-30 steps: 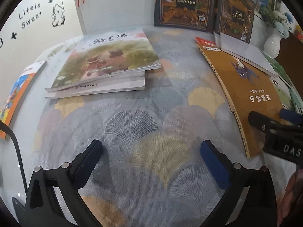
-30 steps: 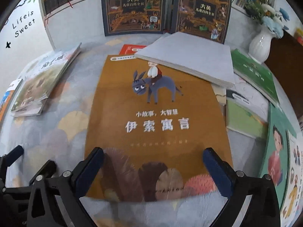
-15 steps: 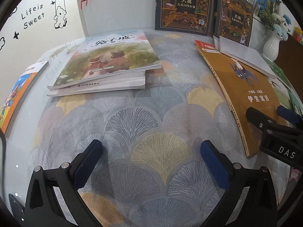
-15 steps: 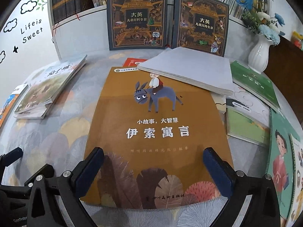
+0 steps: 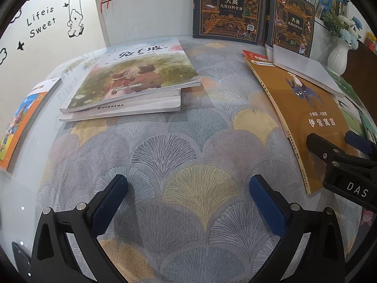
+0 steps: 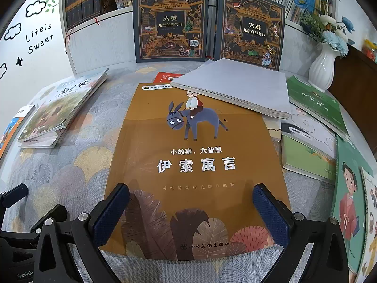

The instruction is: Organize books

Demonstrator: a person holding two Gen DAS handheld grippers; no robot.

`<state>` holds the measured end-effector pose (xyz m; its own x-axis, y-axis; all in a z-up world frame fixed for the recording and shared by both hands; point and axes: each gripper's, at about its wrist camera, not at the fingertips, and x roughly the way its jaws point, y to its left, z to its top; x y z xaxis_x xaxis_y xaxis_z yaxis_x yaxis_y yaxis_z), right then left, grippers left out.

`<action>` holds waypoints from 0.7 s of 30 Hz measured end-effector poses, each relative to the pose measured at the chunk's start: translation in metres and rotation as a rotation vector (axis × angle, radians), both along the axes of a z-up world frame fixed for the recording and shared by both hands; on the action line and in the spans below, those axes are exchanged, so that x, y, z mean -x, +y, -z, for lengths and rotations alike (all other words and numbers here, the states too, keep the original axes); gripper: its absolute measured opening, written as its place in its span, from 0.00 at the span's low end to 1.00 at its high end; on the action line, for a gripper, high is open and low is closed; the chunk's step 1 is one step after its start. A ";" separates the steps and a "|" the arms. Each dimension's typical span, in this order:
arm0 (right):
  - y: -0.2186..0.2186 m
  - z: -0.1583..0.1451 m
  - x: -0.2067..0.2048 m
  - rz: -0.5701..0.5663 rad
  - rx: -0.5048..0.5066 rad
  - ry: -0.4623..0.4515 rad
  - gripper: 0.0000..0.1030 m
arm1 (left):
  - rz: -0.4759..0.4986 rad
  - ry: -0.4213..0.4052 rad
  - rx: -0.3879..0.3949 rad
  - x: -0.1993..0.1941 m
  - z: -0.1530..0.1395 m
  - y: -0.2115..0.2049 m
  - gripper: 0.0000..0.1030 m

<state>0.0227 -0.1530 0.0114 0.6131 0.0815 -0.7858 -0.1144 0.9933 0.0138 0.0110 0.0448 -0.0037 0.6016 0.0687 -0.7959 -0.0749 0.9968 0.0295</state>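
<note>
Your right claw (image 6: 189, 208) hangs wide open and empty over the near end of the brown book (image 6: 195, 165), one blue pad at either side of the cover's lower band and neither seeming to touch it. Your left claw (image 5: 188, 199) is spread just as wide, holding nothing, low over the bare patterned cloth (image 5: 179, 155) on the table, with the right claw's black frame just to its right. Both point away from you toward the shelf.

The step in hand looks like picking up the brown book to add it to the stack (image 5: 132, 85) at far left. The book lies flat, so a grip from above would find no edge. Bring the right claw down to the near edge, tip it forward, and get one pad under the cover before you close. Let the left claw steady the spine side if the book slides on the cloth.

Mind the far end: the grey book (image 6: 235, 85) rests on the brown book's far right corner, and a red book (image 6: 165, 76) shows from under its far edge. Draw the brown book toward you first, so neither is dragged along. More books lie loose along the right. Two dark encyclopedias (image 6: 169, 23) stand against the shelf, with a white vase (image 6: 324, 68) at far right.
</note>
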 end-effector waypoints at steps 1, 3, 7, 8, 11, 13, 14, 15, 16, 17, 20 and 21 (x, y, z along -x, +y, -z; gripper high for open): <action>0.000 0.000 0.000 0.000 0.000 0.000 1.00 | 0.000 0.001 0.005 0.000 0.000 0.001 1.00; 0.000 0.000 0.000 0.000 0.000 0.000 1.00 | 0.000 0.001 0.009 0.000 0.000 0.001 1.00; 0.000 0.000 0.000 0.000 -0.001 0.000 1.00 | 0.000 0.001 0.007 0.001 0.000 0.001 1.00; 0.000 0.000 0.000 0.000 0.000 0.000 1.00 | 0.000 0.001 0.007 0.001 0.000 0.001 1.00; 0.000 0.000 0.000 -0.001 -0.001 0.000 1.00 | 0.000 0.001 0.004 0.000 0.000 0.001 1.00; 0.000 0.000 0.000 -0.001 0.000 0.000 1.00 | 0.000 0.001 0.003 0.001 0.000 0.002 1.00; 0.000 0.000 0.000 -0.001 -0.001 0.000 1.00 | 0.000 0.001 0.004 0.001 0.000 0.002 1.00; 0.000 0.000 0.000 -0.001 -0.001 0.000 1.00 | 0.000 0.001 0.004 0.001 -0.001 0.003 1.00; 0.000 0.000 0.000 -0.001 -0.001 0.000 1.00 | -0.001 0.000 0.002 0.001 0.000 0.002 1.00; 0.000 0.000 0.000 -0.001 -0.001 0.000 1.00 | -0.001 0.001 0.004 0.001 0.000 0.002 1.00; 0.000 0.000 0.000 -0.001 -0.001 0.000 1.00 | 0.000 0.001 0.005 0.001 0.000 0.001 1.00; 0.000 0.000 0.000 -0.001 -0.001 0.000 1.00 | 0.000 0.002 0.007 0.001 0.000 0.001 1.00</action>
<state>0.0226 -0.1528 0.0114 0.6130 0.0830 -0.7857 -0.1155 0.9932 0.0148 0.0100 0.0462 -0.0032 0.6002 0.0636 -0.7973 -0.0752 0.9969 0.0229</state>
